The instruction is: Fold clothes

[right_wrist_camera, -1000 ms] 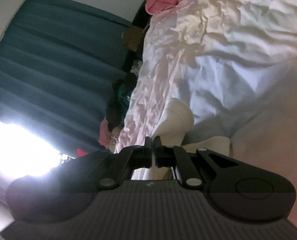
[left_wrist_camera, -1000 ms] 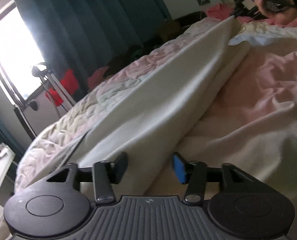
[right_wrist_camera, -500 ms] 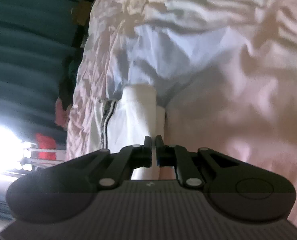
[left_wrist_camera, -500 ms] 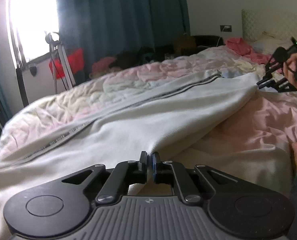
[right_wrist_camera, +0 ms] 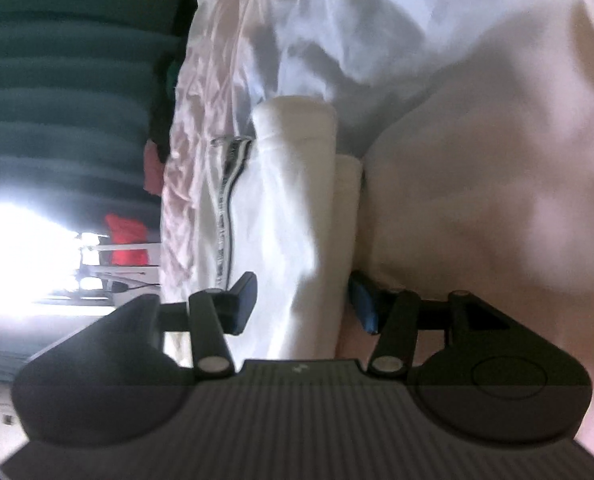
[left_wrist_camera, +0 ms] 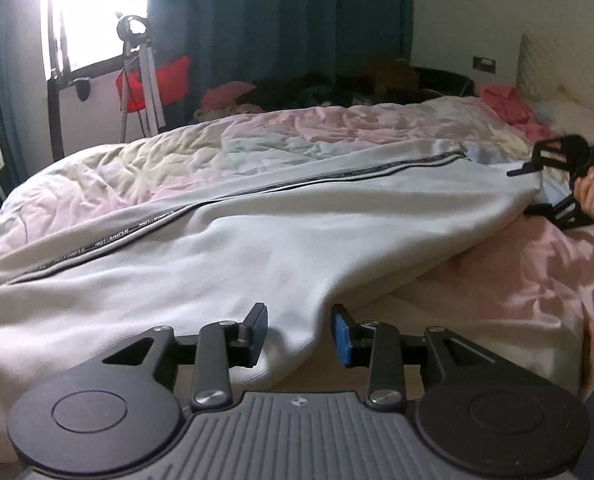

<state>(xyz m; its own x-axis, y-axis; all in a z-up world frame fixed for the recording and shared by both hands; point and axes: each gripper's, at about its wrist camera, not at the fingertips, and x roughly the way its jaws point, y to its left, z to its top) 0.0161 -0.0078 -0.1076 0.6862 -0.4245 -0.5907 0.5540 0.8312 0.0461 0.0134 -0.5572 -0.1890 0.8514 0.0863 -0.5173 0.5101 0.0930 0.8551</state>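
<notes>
Lying lengthwise across the bed [left_wrist_camera: 145, 168], the white garment [left_wrist_camera: 281, 240] rested on a pink quilt, a dark striped band [left_wrist_camera: 297, 182] running along its far side. At the left, the left hand-held gripper [left_wrist_camera: 299, 334] stood with its jaws opening; a fold of the white cloth lay between the pads, which did not appear to press on it. At the right end of the garment, the right hand-held gripper [right_wrist_camera: 303, 300] was likewise opening, the doubled edge of the cloth between its pads but released. The right wrist view was blurred, so contact there could not be confirmed.

Assessment: the fabric appeared soft, light and limp, likely to sag and wrinkle between two holds, with no risk of breakage. It looked thick enough to pinch securely. Advisable holds would be the corners or the doubled edge at each end, kept taut while folding.
</notes>
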